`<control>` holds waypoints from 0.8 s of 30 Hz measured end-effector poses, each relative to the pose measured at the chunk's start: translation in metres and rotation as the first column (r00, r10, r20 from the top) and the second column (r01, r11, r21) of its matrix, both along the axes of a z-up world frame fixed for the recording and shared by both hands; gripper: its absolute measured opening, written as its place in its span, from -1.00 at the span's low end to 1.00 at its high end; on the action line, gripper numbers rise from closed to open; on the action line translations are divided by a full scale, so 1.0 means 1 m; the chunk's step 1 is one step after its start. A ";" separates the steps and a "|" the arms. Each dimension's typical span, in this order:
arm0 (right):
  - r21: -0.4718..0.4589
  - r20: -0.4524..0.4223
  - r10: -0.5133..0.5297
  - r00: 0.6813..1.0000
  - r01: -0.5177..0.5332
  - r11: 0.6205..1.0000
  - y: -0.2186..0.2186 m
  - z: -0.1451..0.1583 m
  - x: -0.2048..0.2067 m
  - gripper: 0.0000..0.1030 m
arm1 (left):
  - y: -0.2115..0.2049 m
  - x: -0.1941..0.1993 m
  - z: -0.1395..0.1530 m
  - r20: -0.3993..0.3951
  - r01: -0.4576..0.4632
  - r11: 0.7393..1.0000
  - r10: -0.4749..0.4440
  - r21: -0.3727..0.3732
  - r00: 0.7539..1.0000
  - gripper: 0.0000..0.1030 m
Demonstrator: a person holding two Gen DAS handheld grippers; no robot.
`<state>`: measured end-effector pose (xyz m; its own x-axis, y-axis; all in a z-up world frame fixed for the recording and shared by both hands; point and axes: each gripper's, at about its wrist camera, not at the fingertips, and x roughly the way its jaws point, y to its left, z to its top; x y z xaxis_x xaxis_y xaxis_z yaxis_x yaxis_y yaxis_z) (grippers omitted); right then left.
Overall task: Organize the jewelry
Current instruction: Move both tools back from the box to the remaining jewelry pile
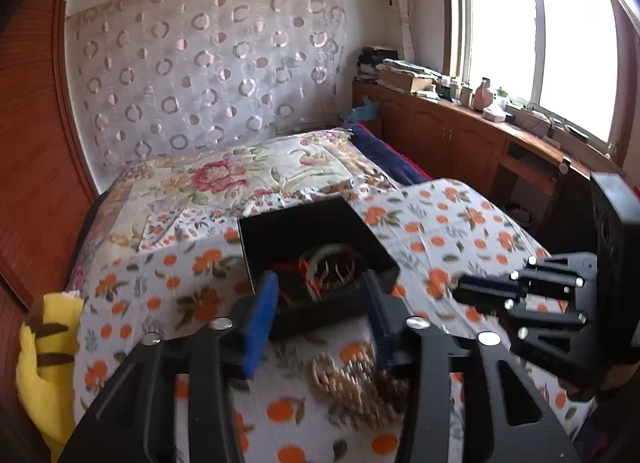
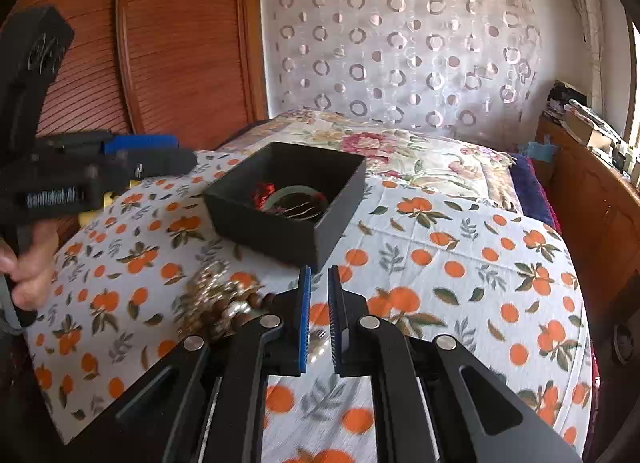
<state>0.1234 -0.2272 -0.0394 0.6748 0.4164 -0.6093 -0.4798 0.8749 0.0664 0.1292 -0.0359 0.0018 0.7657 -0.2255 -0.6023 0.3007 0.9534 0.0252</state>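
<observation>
A black open box (image 1: 280, 231) (image 2: 340, 199) sits on the orange-print cloth; inside lie a pale green bangle (image 1: 332, 253) (image 2: 292, 195), red cord and thin bracelets. A heap of bead and pearl jewelry (image 1: 352, 379) (image 2: 216, 299) lies on the cloth in front of the box. My left gripper (image 1: 324, 287) is open and empty, its fingers above the box's near edge and the heap. My right gripper (image 2: 319, 283) has its jaws a narrow gap apart, with nothing between them, just right of the heap. Each gripper also shows in the other's view, the right one in the left wrist view (image 1: 480, 291) and the left one in the right wrist view (image 2: 172, 159).
The cloth (image 2: 460, 271) covers a bed with a floral quilt (image 1: 248, 175) behind. A yellow plush toy (image 1: 44, 363) lies at the left edge. A wooden wardrobe (image 2: 168, 43) stands left, and a wooden cabinet (image 1: 460, 135) with clutter stands under the window on the right.
</observation>
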 end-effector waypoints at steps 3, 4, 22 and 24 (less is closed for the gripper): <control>0.008 -0.005 0.016 1.000 -0.016 1.000 0.001 -0.002 -0.012 -0.80 | 0.001 -0.016 -0.012 -0.004 0.012 1.000 -0.012 0.000 1.000 0.27; 0.007 -0.005 0.019 1.000 -0.019 1.000 0.002 -0.004 -0.015 -0.80 | 0.001 -0.020 -0.017 -0.012 0.009 1.000 -0.009 0.005 1.000 0.35; 0.026 -0.059 0.071 0.996 -0.070 0.997 0.022 -0.017 -0.030 -0.56 | 0.014 -0.042 -0.070 -0.127 -0.008 0.999 0.013 0.041 0.992 0.74; 0.023 -0.070 0.080 0.994 -0.079 0.997 0.025 -0.019 -0.028 -0.56 | 0.015 -0.046 -0.072 -0.134 -0.010 0.999 0.016 0.039 0.991 0.74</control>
